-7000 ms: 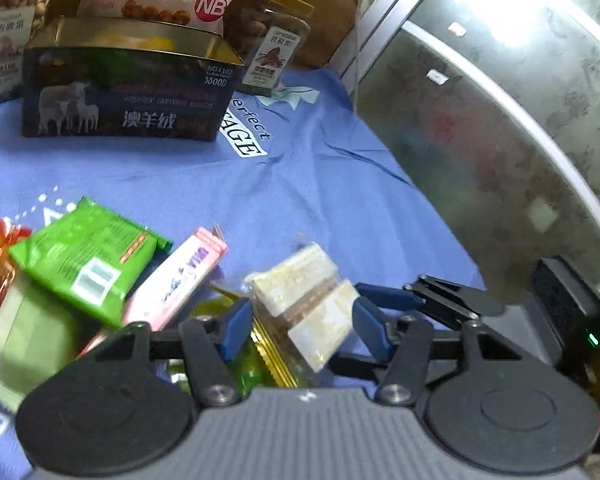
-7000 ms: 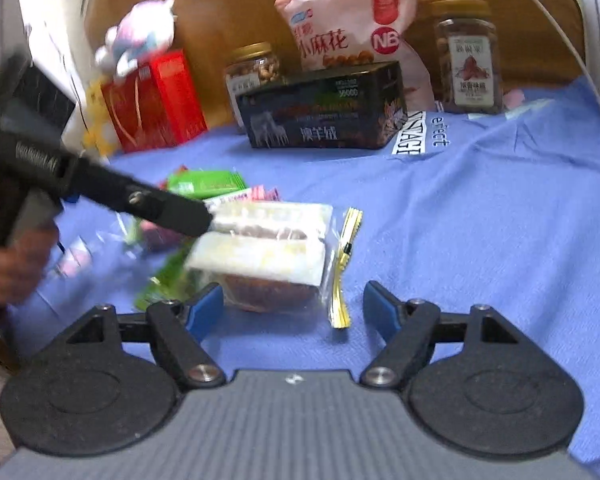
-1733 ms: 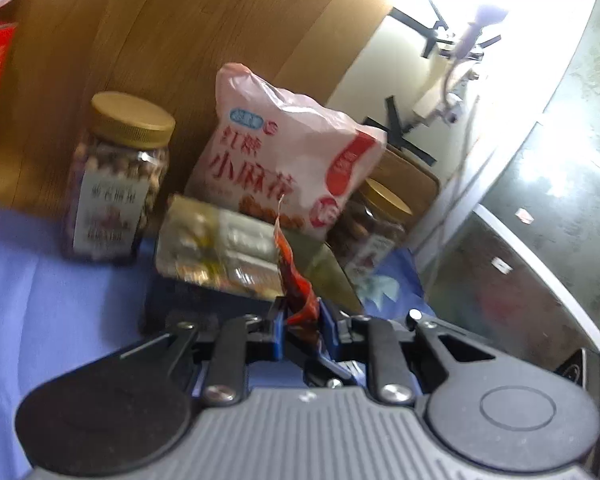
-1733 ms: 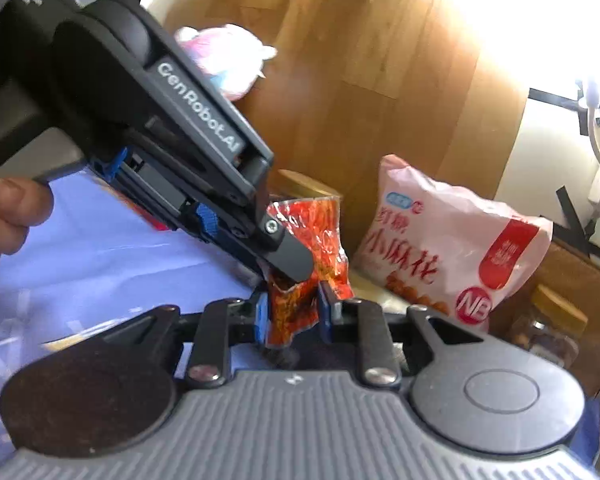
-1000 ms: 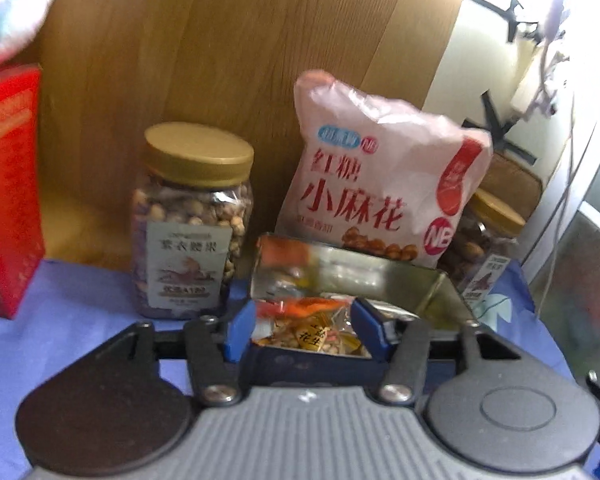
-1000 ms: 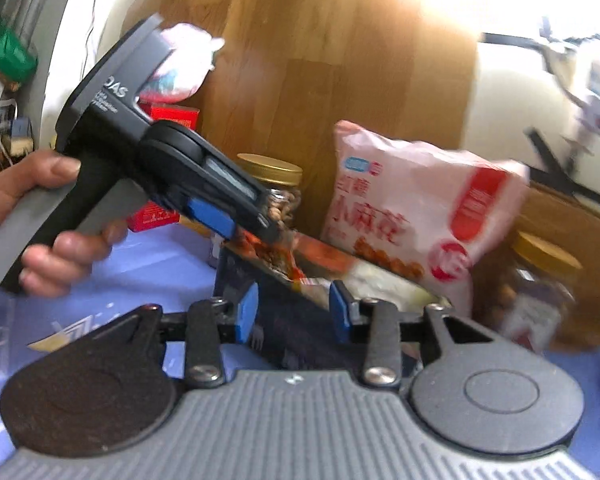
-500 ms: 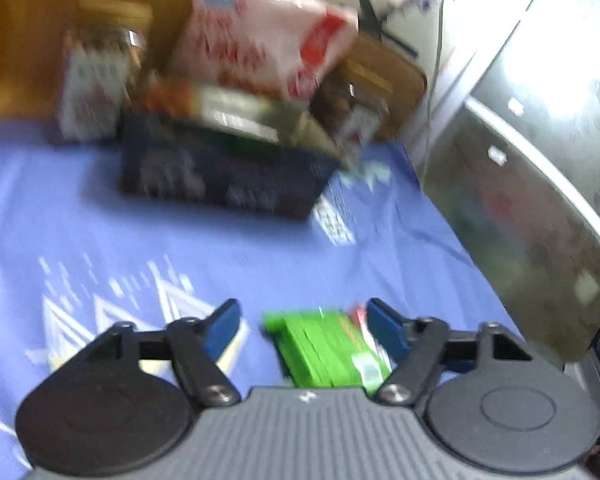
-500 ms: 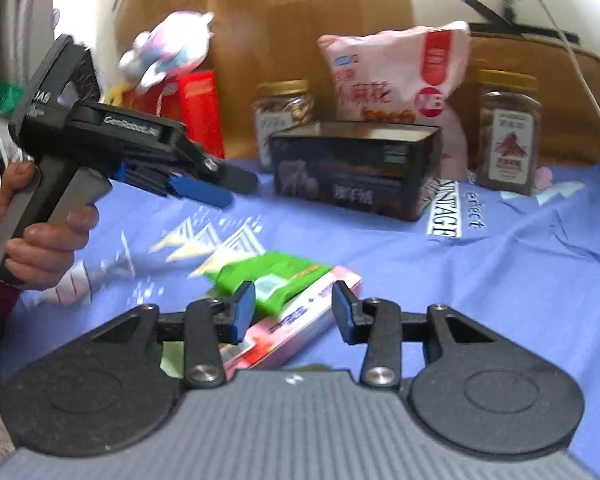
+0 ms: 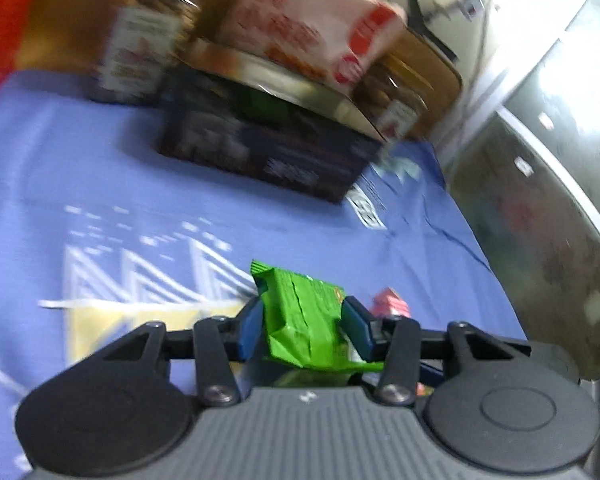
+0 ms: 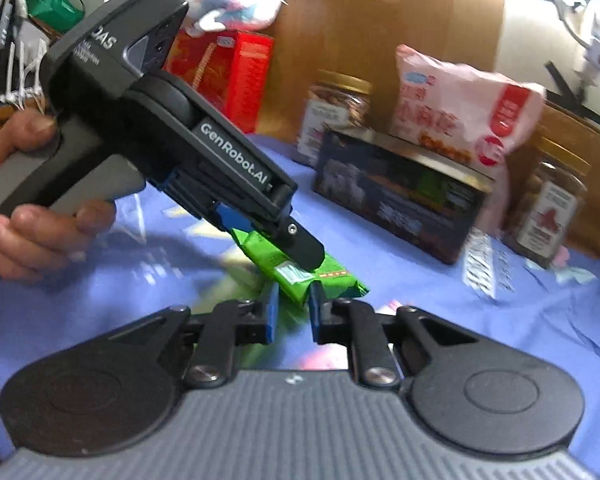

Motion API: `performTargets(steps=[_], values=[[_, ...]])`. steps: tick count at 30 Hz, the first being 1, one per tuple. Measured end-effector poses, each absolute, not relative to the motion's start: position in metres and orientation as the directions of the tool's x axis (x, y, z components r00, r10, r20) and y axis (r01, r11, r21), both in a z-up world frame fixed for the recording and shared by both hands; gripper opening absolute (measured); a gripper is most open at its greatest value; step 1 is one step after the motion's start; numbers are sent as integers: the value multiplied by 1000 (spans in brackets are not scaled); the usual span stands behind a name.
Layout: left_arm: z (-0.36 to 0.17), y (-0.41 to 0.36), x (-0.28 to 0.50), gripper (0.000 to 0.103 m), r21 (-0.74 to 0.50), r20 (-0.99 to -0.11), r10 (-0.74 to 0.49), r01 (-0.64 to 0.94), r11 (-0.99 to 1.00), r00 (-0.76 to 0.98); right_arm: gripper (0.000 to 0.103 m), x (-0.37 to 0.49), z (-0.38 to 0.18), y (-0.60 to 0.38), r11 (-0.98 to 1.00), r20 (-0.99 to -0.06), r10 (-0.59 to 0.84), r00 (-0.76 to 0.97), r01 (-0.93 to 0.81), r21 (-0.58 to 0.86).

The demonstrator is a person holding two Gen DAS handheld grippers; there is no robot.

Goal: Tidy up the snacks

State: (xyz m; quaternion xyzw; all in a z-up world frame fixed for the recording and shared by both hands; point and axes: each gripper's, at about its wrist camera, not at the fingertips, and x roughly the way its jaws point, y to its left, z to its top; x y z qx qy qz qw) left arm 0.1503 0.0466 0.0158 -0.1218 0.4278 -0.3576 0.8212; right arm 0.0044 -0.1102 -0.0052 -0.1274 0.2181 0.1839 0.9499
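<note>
A green snack packet [image 9: 300, 312] lies low over the blue cloth, crumpled between the blue pads of my left gripper [image 9: 304, 328], whose jaws are closing and press on both its sides. In the right wrist view the same green packet [image 10: 332, 276] sticks out from under the left gripper [image 10: 268, 240], which comes in from the upper left in a person's hand [image 10: 28, 220]. My right gripper [image 10: 293, 314] is shut on the packet's near end. The open dark tin box [image 9: 260, 148] [image 10: 400, 196] stands further back.
Behind the tin are a pink snack bag [image 10: 460, 108], two gold-lidded jars [image 10: 336, 108] [image 10: 552, 208] and a red box [image 10: 224, 72] with a plush toy [image 10: 236, 0] on it. A pink packet [image 9: 390, 302] lies right of the green one. The cloth's right edge [image 9: 480, 248] drops off.
Both grippers came down and closer to the green packet. The left gripper's jaws, wide open half a second ago, have closed onto it, and the right gripper's jaws have shut on its end.
</note>
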Motion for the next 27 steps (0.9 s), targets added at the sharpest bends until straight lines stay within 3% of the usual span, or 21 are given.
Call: performTargets(steps=[10, 12, 15, 23, 27], values=[[19, 120, 141, 47, -468, -618, -606, 385, 796, 501, 23, 10, -13, -55, 753, -516, 542, 663, -656, -52], [18, 134, 137, 47, -463, -617, -588, 363, 808, 523, 40, 12, -6, -62, 759, -496, 551, 671, -650, -36], [16, 154, 133, 53, -520, -595, -611, 330, 788, 523, 52, 23, 5, -80, 795, -479, 537, 695, -606, 13], [2, 152, 111, 67, -625, -575, -691, 310, 717, 438, 52, 91, -4, -103, 824, -600, 542, 588, -512, 243], [-3, 150, 109, 66, -625, -570, -687, 304, 719, 451, 46, 95, -12, -103, 776, -589, 622, 516, -504, 378]])
